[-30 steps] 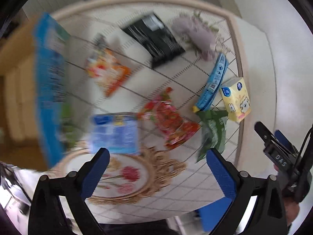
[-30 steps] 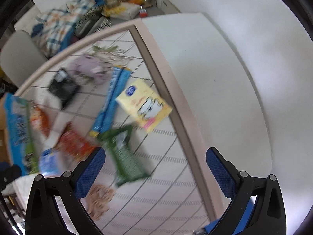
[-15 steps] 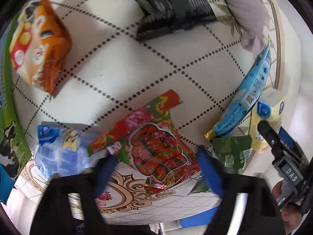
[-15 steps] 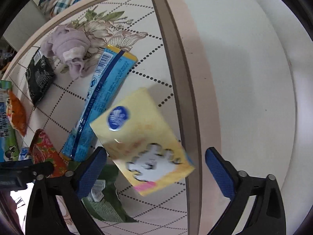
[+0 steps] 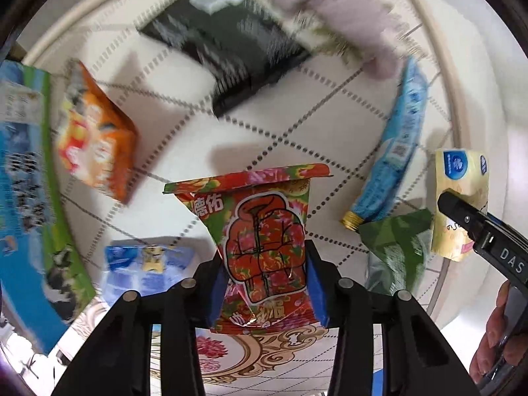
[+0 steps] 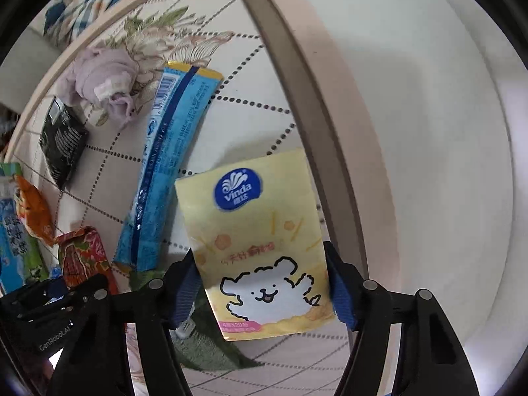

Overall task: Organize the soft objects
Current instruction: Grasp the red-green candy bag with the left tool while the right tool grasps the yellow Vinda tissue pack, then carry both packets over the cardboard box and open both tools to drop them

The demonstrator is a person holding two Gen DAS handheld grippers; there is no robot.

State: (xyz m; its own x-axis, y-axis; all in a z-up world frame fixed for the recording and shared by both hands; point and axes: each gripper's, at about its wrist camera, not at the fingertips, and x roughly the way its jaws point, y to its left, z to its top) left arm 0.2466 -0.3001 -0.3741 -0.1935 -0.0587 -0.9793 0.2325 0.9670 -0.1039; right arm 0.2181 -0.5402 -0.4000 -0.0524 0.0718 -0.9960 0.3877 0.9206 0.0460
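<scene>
My left gripper (image 5: 265, 288) is shut on a red floral packet (image 5: 264, 241) and holds it above the quilted mat (image 5: 184, 132). My right gripper (image 6: 264, 288) is shut on a yellow tissue pack (image 6: 257, 237) with a white dog drawing, held near the mat's right border. The same tissue pack shows in the left wrist view (image 5: 460, 198) with the right gripper's finger over it. The red packet shows in the right wrist view (image 6: 84, 257) at the lower left.
On the mat lie a black packet (image 5: 227, 56), a lilac cloth (image 6: 102, 82), a long blue packet (image 6: 168, 161), an orange packet (image 5: 95, 145), a small blue packet (image 5: 148, 270), a green packet (image 5: 396, 250) and a big blue-green bag (image 5: 29, 198). White surface (image 6: 429, 132) lies right of the mat.
Both grippers dropped toward the mat and closed, the left on the red floral packet, the right on the yellow tissue pack. Both packs now sit between the jaws.
</scene>
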